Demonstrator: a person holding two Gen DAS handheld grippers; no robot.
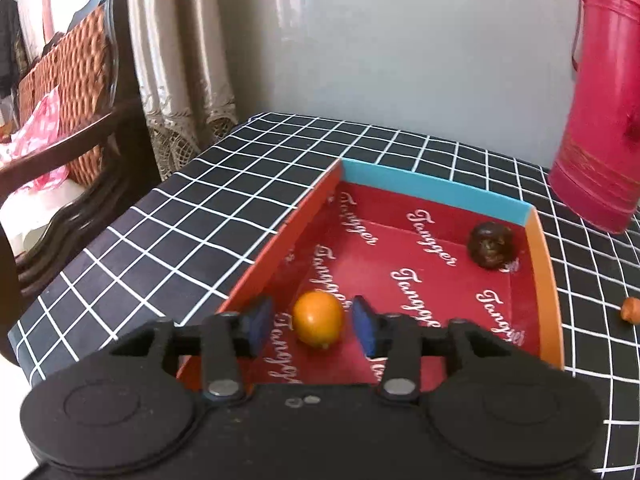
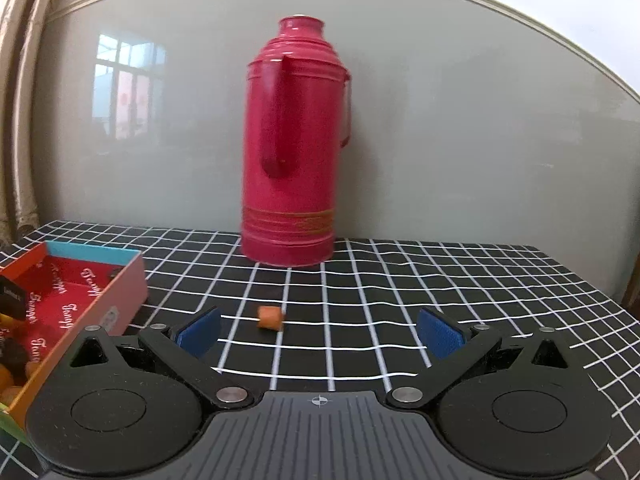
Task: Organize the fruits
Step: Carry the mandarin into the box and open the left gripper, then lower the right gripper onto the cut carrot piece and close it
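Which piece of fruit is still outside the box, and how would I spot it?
Find the tall pink flask standing at the back of the checked tablecloth. In front of its base, right of the red box, lies a small orange fruit piece. It alone sits on bare cloth, stubby and flat-ended.

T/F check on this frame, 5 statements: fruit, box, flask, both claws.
1. The orange fruit lies inside the red box. True.
2. The left claw is clamped on the orange fruit. False: its pads stand clear on either side, not touching.
3. The dark fruit sits in the box's far corner. True.
4. The right claw holds the small orange piece. False: it is open and empty; the piece lies on the checked cloth ahead.
5. The red flask lies on its side. False: it stands upright.
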